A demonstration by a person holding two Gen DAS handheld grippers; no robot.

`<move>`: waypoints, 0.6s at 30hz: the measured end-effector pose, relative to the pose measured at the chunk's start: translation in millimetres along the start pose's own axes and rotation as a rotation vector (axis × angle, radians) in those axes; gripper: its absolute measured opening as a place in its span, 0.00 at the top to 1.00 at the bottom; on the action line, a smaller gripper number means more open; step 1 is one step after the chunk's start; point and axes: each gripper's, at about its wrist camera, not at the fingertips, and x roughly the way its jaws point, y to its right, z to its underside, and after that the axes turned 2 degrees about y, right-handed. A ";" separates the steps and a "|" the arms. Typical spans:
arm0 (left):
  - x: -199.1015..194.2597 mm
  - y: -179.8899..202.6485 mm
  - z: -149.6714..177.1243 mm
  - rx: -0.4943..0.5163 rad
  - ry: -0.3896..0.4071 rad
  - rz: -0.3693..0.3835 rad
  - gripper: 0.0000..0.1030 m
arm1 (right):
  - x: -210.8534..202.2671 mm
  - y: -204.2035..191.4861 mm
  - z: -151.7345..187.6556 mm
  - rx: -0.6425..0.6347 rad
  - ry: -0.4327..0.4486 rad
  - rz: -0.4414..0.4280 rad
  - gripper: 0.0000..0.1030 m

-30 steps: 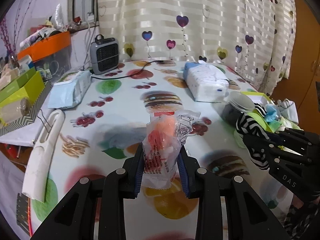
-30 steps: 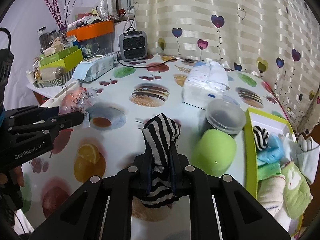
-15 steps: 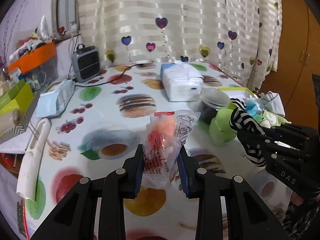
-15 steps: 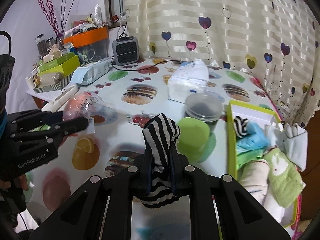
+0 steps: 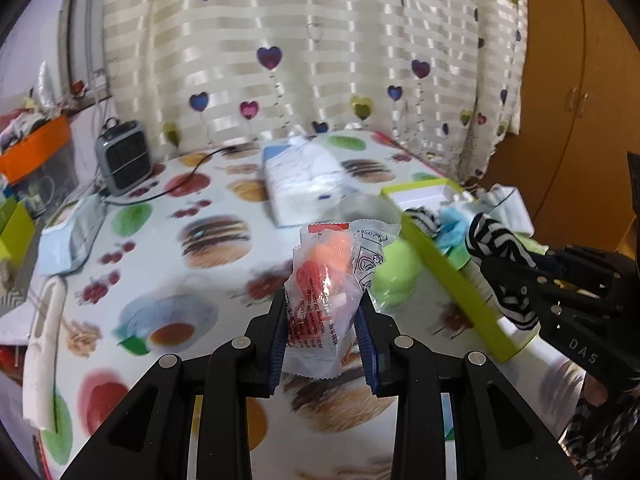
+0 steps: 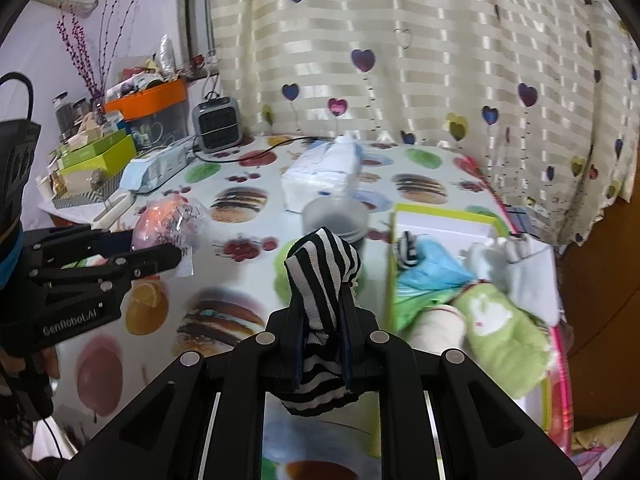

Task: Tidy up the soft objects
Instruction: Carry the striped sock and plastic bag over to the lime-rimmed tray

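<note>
Striped sock (image 6: 320, 272) clamped in right gripper (image 6: 322, 340), above the counter (image 6: 240, 280) beside the green-rimmed tray (image 6: 390, 264) — left gripper (image 5: 324, 320) clamps a clear orange-filled packet (image 5: 328, 280).

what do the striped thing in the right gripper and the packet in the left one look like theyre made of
Striped thing: soft knit fabric, matte; it folds and droops limply over the right gripper. Packet: thin clear plastic film, glossy; it crinkles and glints, printed text, something orange inside, pinched in the left gripper.
</note>
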 end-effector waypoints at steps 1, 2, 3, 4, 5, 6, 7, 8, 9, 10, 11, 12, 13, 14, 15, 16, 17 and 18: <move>0.4 4.2 -2.7 -0.002 0.003 0.019 0.71 | -1.8 3.2 0.2 0.003 0.002 0.007 0.86; 1.4 7.7 -5.6 0.000 0.004 0.033 0.71 | -5.0 8.6 0.1 0.007 0.004 0.020 0.86; 3.2 11.7 -9.2 0.003 0.003 0.046 0.71 | -7.0 12.1 0.0 0.010 0.005 0.028 0.86; 4.7 15.9 -13.0 0.007 0.004 0.057 0.71 | -9.6 16.4 -0.4 0.016 0.008 0.038 0.86; 5.6 21.4 -16.9 0.018 0.009 0.071 0.71 | -12.8 21.3 -0.8 0.019 0.012 0.050 0.86; 6.4 25.0 -19.3 0.026 0.012 0.079 0.71 | -16.0 26.1 -0.8 0.021 0.015 0.061 0.86; 8.0 30.4 -23.0 0.036 0.014 0.091 0.71 | -17.5 28.6 -0.8 0.023 0.016 0.070 0.86; 9.4 35.2 -25.7 0.043 0.013 0.105 0.71 | -20.6 33.6 0.2 0.025 0.015 0.082 0.86; 11.6 40.4 -28.8 0.050 0.010 0.122 0.71 | -22.6 37.8 1.5 0.028 0.011 0.092 0.86; 14.5 45.6 -31.5 0.059 0.005 0.127 0.70 | -24.7 43.5 4.5 0.032 0.003 0.105 0.86; 17.0 50.1 -33.5 0.072 0.003 0.128 0.70 | -26.0 47.3 7.0 0.033 -0.004 0.113 0.86; 20.1 55.5 -35.9 0.084 0.004 0.135 0.70 | -27.1 49.6 9.0 0.034 -0.007 0.119 0.86; 22.5 58.4 -37.2 0.086 0.002 0.142 0.70 | -28.1 53.1 11.5 0.037 -0.012 0.126 0.86; 25.5 61.9 -38.8 0.087 -0.003 0.153 0.70 | -28.4 57.0 14.6 0.041 -0.021 0.134 0.86; 30.4 66.3 -40.6 0.083 -0.013 0.171 0.70 | -28.5 61.0 17.7 0.046 -0.028 0.142 0.86; 34.3 69.8 -41.7 0.081 -0.020 0.185 0.70 | -28.1 64.7 20.1 0.051 -0.037 0.149 0.86; 37.4 72.6 -42.8 0.081 -0.026 0.197 0.70 | -28.1 67.6 22.8 0.055 -0.045 0.157 0.86; 42.6 76.1 -43.8 0.082 -0.034 0.204 0.70 | -27.9 70.4 25.3 0.059 -0.054 0.164 0.86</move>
